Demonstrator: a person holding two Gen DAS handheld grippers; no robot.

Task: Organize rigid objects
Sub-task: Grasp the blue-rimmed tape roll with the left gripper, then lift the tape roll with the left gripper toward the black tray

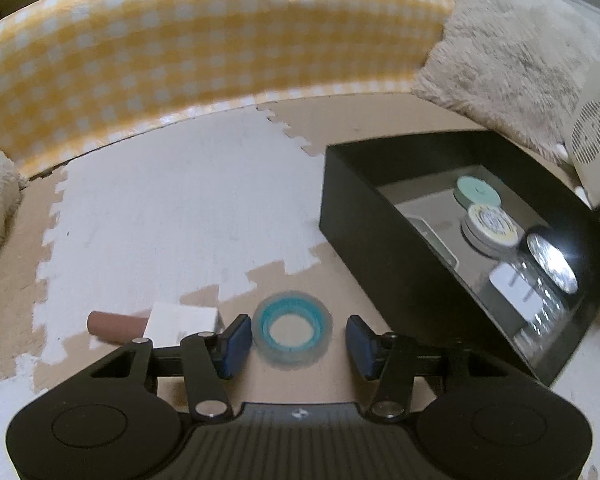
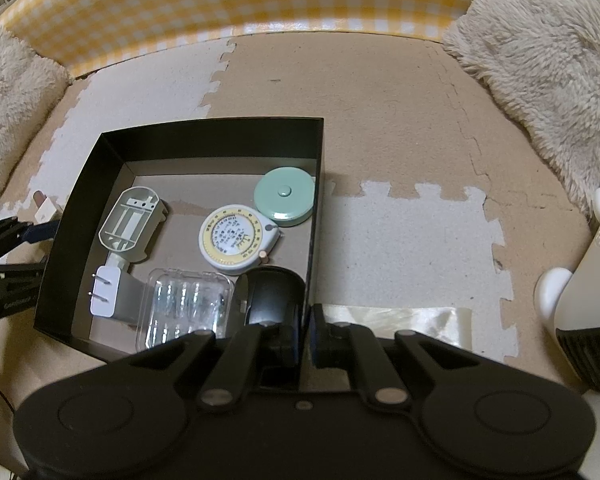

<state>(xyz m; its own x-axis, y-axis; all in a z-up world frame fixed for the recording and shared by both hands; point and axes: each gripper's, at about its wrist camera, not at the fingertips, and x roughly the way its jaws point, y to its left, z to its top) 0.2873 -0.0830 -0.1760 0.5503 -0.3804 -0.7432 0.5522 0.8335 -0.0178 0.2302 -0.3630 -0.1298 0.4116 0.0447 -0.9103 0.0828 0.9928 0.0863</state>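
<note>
Left gripper [image 1: 296, 338] over tape roll [image 1: 292, 333], beside black box [image 2: 318, 148].
Your left jaws straddle the roll, pads not touching; your right gripper [image 2: 305, 334] is clamped on the box's wall.

Black hand-held gripper [image 1: 298, 338]: blue pads [image 1: 236, 338], silver pivot screws, ribbed body, twin round discs

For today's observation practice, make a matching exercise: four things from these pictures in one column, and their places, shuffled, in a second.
Things:
1. tape roll
2. mint round case
3. right gripper
4. brown cylinder

Places:
A. clamped on the black box wall
B. inside the box, far right corner
C. between the left gripper's open jaws
D. on the mat beside a white block

Pairs: 1-C, 2-B, 3-A, 4-D
</note>
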